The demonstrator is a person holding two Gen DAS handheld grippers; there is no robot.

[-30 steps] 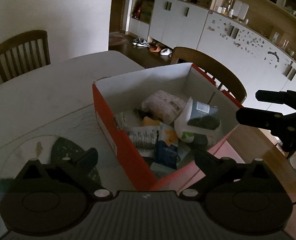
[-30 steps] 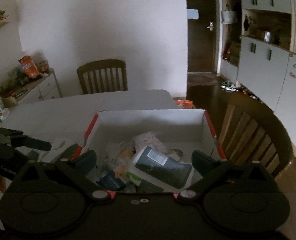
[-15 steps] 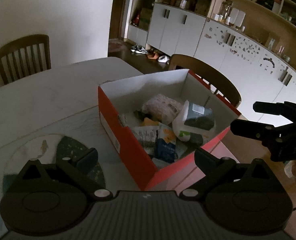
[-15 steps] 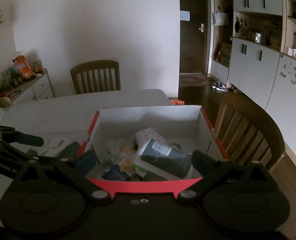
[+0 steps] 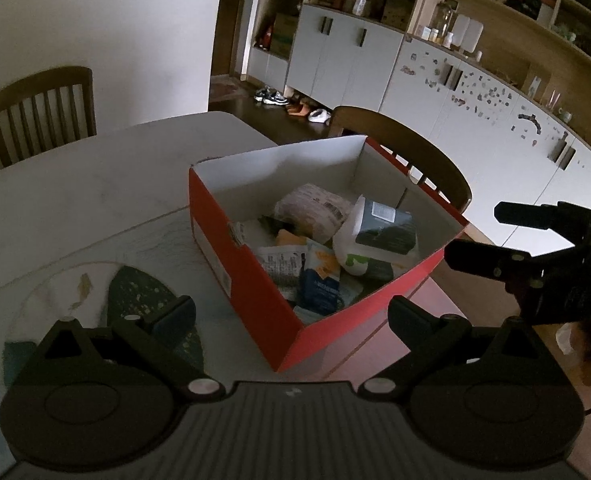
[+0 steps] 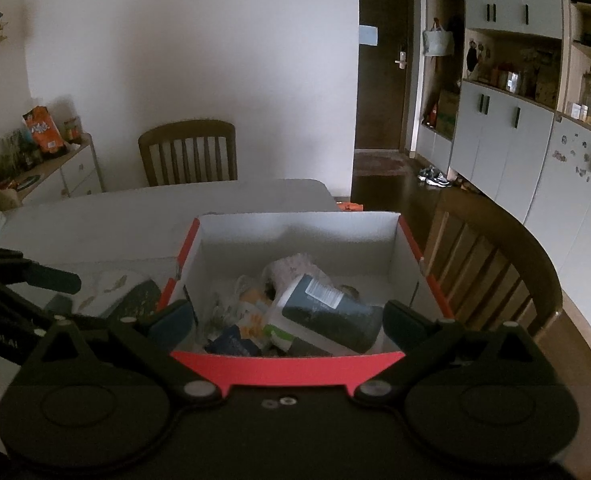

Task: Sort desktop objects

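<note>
A red cardboard box with a white inside stands on the table and also shows in the right wrist view. It holds several packets, among them a white pack with a dark label and a pale wrapped bundle. My left gripper is open and empty, above the box's near corner. My right gripper is open and empty, above the box's near edge. The right gripper also shows at the right of the left wrist view.
The white table carries a patterned mat with a dark patch left of the box. Wooden chairs stand at the far side and the right. White cabinets line the right wall.
Both grippers have pulled back and up from the box, so it looks smaller and farther. Both stay open and empty. The contents have not moved.
</note>
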